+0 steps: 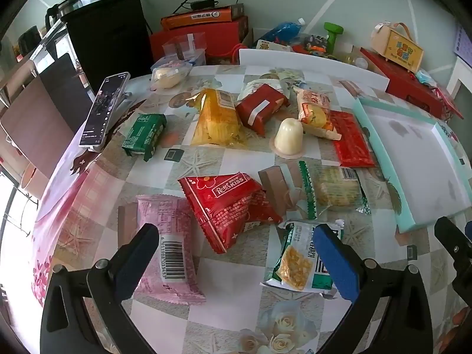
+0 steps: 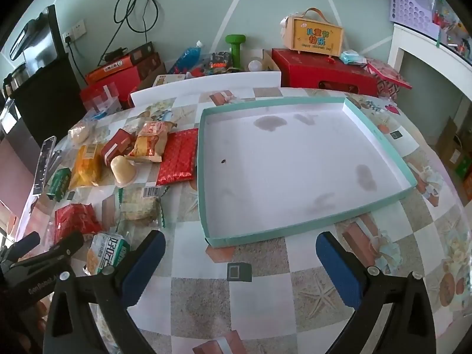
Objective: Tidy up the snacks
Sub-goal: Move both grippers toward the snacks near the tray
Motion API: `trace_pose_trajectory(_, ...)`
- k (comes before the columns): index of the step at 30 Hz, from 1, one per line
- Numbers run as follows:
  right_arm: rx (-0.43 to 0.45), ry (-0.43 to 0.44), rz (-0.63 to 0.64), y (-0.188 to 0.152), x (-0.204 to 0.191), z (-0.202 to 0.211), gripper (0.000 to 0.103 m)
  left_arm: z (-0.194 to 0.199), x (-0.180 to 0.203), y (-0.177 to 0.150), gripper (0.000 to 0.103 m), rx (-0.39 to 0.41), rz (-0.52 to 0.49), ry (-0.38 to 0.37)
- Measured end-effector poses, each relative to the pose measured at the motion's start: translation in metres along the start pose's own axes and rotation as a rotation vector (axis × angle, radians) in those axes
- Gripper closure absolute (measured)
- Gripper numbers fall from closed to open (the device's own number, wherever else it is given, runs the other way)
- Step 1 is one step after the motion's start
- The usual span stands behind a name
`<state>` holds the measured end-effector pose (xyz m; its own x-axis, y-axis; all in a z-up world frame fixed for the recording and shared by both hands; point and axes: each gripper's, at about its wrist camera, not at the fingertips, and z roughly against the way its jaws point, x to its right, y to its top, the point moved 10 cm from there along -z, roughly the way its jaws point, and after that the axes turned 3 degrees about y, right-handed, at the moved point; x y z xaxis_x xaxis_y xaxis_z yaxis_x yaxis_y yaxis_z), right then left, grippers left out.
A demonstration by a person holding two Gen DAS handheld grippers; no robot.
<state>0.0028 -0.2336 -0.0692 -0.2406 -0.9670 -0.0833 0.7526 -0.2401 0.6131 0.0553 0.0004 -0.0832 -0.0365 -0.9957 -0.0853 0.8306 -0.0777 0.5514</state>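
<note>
Grippers: two (image 1: 236, 253) (image 2: 240, 261), agape; one tray (image 2: 203, 159).

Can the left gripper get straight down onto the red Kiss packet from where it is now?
Probably yes. The left gripper is open with nothing between its fingers, and the red Kiss packet lies just ahead, uncovered on top. The pink packet and brown bar crowd its sides, so a finger might catch them.
</note>
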Motion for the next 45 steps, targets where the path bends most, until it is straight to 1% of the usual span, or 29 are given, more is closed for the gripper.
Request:
trace_pose_trajectory(10,-0.006,0.001,-0.002,-0.0005,0.0008,-0.0006,0.000,-0.0001,-0.0051,0.0005,0.000,0.002,0.001,0.001)
trace_pose_trajectory(34,-0.010,-0.002,-0.001,-0.0018,0.0013,-0.0026,0.000,0.0005,-0.0027,0.0004,0.000,0.009,0.017,0.001)
trace_pose_trajectory(40,-0.010,-0.002,0.000,-0.0018,0.0007,-0.0026,0.000,0.0011,0.0002,0.0030,0.000,0.032,0.029,-0.014)
trace_pose_trajectory(43,-0.010,-0.004,0.001,-0.0025,0.0008,-0.0028,0.000,0.0016,-0.0012,0.0050,0.000,0.051,0.033,-0.007)
trace_pose_trajectory(45,-0.010,-0.006,0.003,-0.0027,0.0007,-0.0027,0.000,0.0035,-0.0047,0.0081,0.000,0.085,0.027,0.015)
